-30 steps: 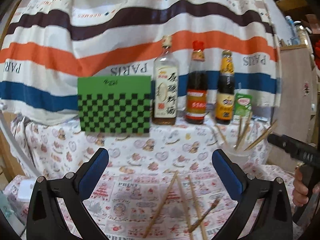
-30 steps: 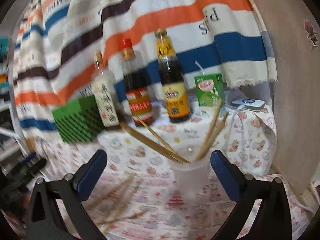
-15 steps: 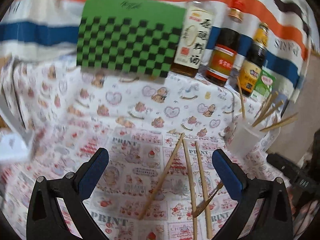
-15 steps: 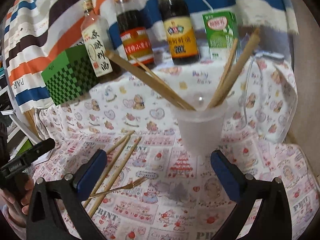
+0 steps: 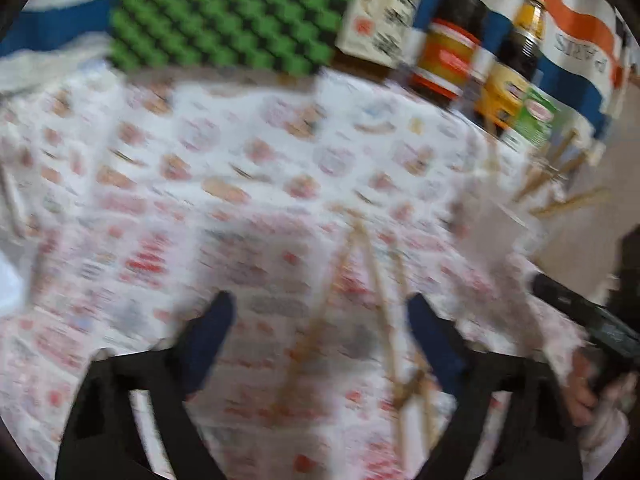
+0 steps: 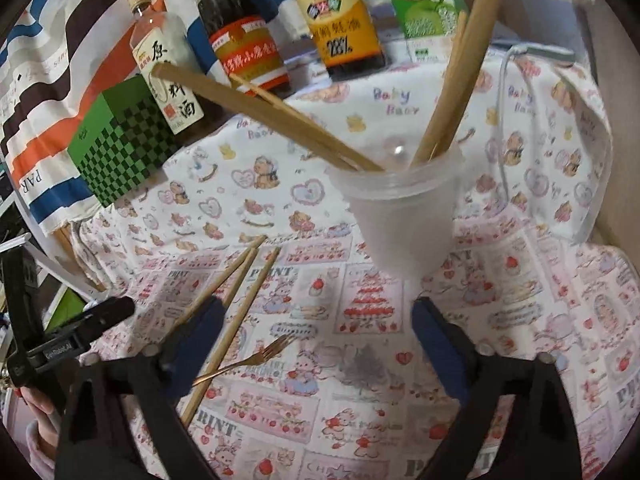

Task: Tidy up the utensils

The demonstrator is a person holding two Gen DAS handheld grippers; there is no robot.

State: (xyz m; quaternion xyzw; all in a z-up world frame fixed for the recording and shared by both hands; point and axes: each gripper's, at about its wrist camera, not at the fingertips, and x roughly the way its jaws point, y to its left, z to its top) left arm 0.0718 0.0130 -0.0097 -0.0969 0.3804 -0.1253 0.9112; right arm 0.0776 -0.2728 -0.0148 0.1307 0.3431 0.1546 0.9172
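Getting set to pick up chopsticks

Left gripper (image 5: 320, 344) closing a bit, grasping nothing, loose chopsticks (image 5: 376, 300) between its fingers. Right gripper (image 6: 316, 344) closing too, empty, aimed at cup (image 6: 400, 216) just ahead, for holding chopsticks upright.

Green-and-black checkered box (image 6: 120, 144), tan wooden chopsticks (image 6: 236, 292), pink cartoon-print tablecloth (image 6: 360, 360), blue-padded claw (image 6: 316, 344)

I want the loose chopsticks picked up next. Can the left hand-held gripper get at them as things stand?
Probably yes. The left hand-held gripper is open, its jaws just narrowed, and the loose chopsticks lie flat on the tablecloth between its fingers with nothing over them. The small fork crosses one chopstick's near end.
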